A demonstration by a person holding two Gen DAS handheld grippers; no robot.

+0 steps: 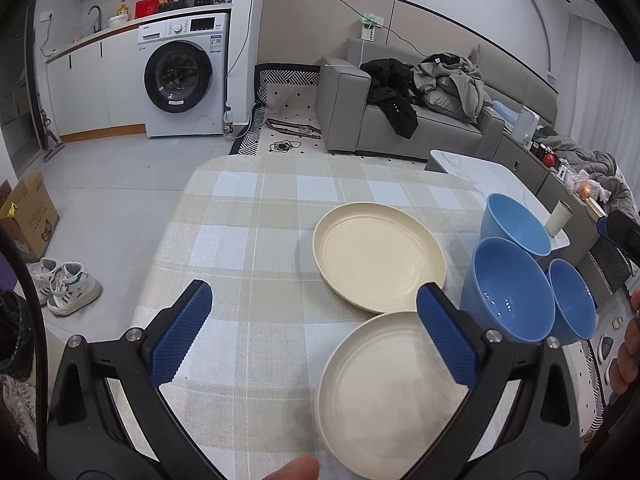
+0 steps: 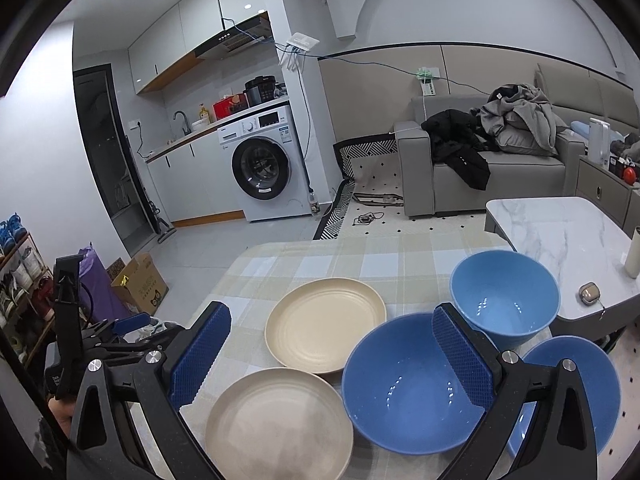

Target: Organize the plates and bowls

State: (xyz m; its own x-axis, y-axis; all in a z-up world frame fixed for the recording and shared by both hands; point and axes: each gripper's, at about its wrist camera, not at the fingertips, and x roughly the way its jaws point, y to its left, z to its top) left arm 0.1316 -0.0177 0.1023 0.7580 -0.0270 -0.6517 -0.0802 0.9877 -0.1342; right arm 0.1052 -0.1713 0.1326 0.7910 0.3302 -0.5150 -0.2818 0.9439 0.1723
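Left wrist view: we hold the left gripper [image 1: 314, 322] with fingers spread wide, empty, over the bench [image 1: 248, 216]. Two plates [image 1: 378, 258] lie at two o'clock, three bowls [image 1: 508, 292] at three. Our right gripper [image 2: 332, 350] likewise gapes empty.

**Two wrist views over one table**

My left camera looks forward, low over the checked tablecloth [image 1: 248, 216], facing the washing machine [image 1: 184, 76]. My right one sits higher, farther right. Both share the cream plates [image 2: 324, 326], blue bowls [image 2: 412, 380] and sofa [image 2: 480, 168].
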